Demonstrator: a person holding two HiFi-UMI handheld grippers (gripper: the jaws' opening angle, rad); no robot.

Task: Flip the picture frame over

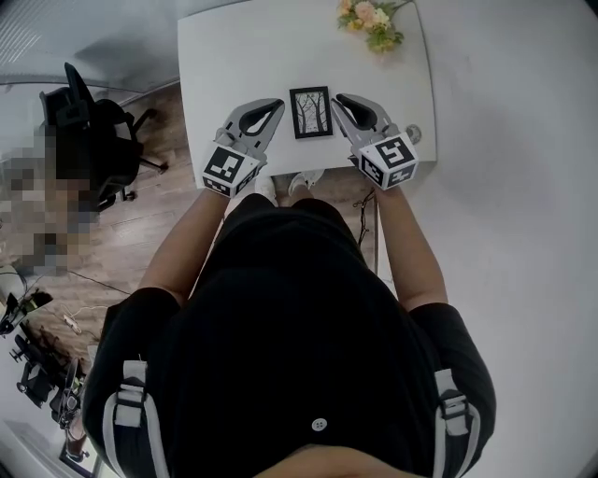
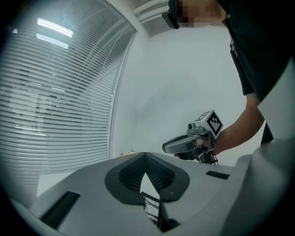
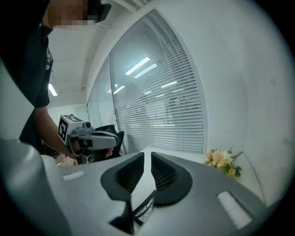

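Note:
The black picture frame [image 1: 310, 112] lies flat on the white table [image 1: 234, 56] with its tree picture facing up. My left gripper [image 1: 277, 103] hangs just to its left, jaws shut and empty, not touching it. My right gripper [image 1: 338, 97] hangs just to its right, with only a narrow slit between its pads and nothing in it. In the left gripper view the pads [image 2: 156, 177] meet at the tip, and a corner of the frame [image 2: 151, 206] shows below them. In the right gripper view part of the frame [image 3: 145, 208] shows under the slit.
A small bunch of flowers [image 1: 372, 21] lies at the table's far edge, also in the right gripper view as flowers [image 3: 222, 161]. A black office chair [image 1: 93, 131] stands on the wooden floor left of the table. A white wall runs along the right.

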